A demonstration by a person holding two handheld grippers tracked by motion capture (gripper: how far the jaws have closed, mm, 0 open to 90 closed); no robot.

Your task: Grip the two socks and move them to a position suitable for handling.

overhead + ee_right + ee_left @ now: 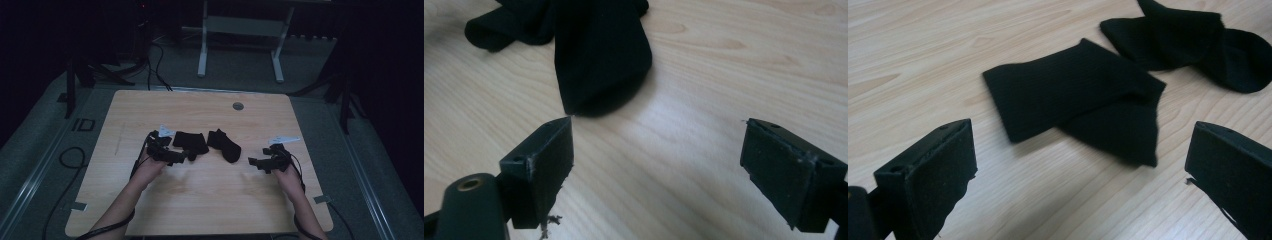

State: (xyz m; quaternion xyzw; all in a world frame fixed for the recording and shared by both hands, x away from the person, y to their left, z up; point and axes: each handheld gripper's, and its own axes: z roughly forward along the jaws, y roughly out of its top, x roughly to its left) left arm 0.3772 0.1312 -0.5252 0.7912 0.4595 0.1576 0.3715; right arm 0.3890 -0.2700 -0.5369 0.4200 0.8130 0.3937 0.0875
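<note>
Here both claws hang spread wide: left claw [1080,165] faces the folded sock [1073,100], right claw [656,165] the loose sock [599,60] on the table [200,195]; next, a pinch

One marking to call here: the letters "ID" [83,125], pale and upright, on the grey floor just off the bench's [150,210] left edge in the high view. Nothing readable on the bench itself.
</note>
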